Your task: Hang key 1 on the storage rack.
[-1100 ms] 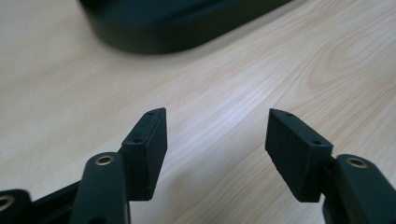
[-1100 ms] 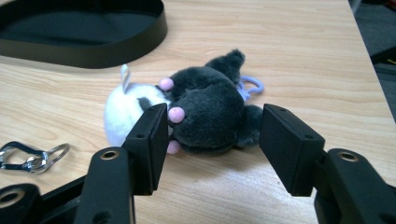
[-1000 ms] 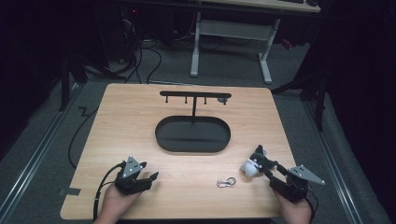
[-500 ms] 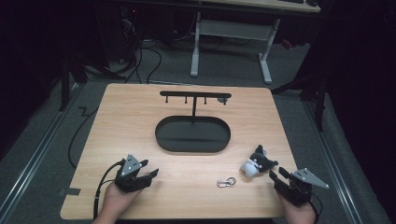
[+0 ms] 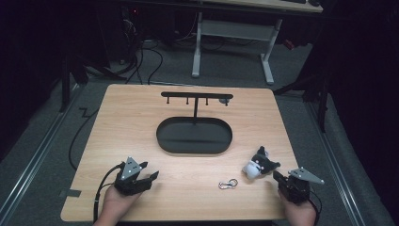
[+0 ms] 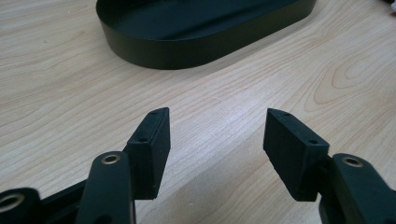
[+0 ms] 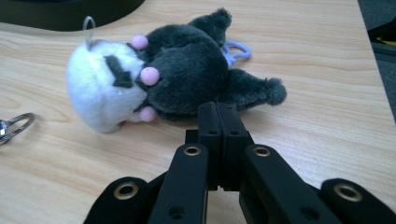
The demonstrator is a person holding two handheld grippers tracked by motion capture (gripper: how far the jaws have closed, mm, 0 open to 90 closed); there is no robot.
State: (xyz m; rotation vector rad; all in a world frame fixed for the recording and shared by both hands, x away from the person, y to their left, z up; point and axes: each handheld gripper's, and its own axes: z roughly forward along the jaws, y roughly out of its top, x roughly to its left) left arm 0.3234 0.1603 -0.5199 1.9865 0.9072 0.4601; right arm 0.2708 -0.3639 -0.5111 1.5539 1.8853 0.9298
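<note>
Overhead, showed a pale wooden table on grey carpet in a dark room, a white-legged desk beyond. Held a black oval tray with hook rack at centre. Near right, lay a plush toy beside a keyring clip. Left gripper released; right gripper clenched, empty.

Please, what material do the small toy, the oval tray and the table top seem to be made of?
The toy looks like soft plush: fuzzy dark and white pile, small pink pom-poms. The oval tray seems matte black, smooth and rigid, perhaps painted metal or plastic; I cannot tell which. The table top shows light wood grain with a slight sheen, either real wood or a laminate.
</note>
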